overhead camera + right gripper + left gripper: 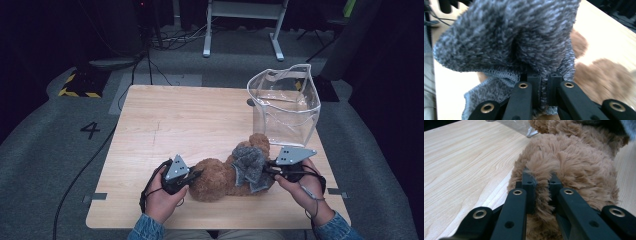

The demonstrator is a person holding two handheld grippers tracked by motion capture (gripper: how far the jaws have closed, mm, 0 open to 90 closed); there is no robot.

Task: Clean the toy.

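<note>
Where high view hides grips, right gripper [543,82] clamps grey scarf [506,37]

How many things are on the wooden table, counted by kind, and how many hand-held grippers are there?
Brown plush bear: 1
Grey knitted cloth on the bear: 1
Clear plastic bag: 1
Hand-held gripper: 2, the left hand-held gripper shut on the bear's fur, the right hand-held gripper shut on the cloth
Total: 5
</note>
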